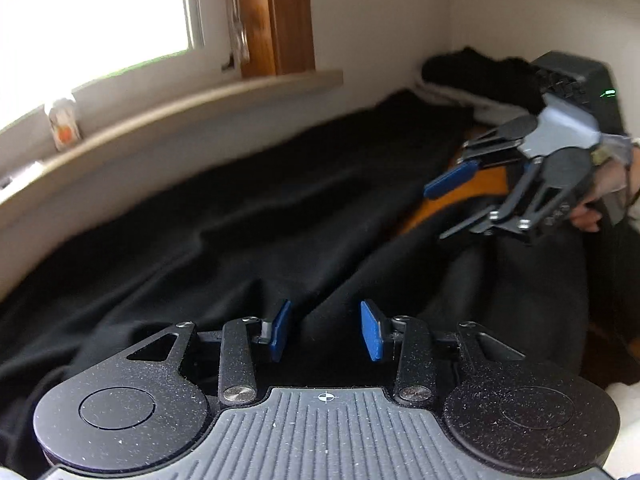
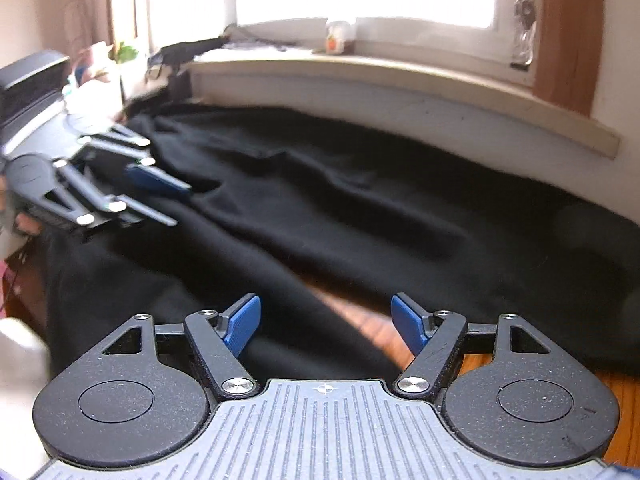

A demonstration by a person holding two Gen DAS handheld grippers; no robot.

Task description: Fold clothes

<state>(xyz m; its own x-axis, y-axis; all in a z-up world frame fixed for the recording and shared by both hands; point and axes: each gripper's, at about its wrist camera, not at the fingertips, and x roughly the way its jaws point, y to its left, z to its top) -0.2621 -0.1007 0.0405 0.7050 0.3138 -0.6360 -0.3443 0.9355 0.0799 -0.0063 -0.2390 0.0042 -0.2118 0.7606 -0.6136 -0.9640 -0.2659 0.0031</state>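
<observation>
A large black garment [image 1: 248,216] lies spread and creased over a wooden table below a window sill; it also fills the right wrist view [image 2: 360,208]. My left gripper [image 1: 326,330] is open and empty, just above a fold of the cloth. My right gripper [image 2: 326,326] is open and empty, low over the cloth's near edge, where a strip of bare wood [image 2: 352,312] shows. Each gripper shows in the other's view: the right one [image 1: 448,204] at the right, the left one [image 2: 176,200] at the left, both open above the cloth.
A white wall and a window sill [image 1: 192,120] run along the far side, with a small jar [image 1: 64,124] on the sill. A dark pile of clothes [image 1: 480,76] and a black box [image 1: 580,80] sit in the far corner. Clutter [image 2: 96,72] lies at the left end.
</observation>
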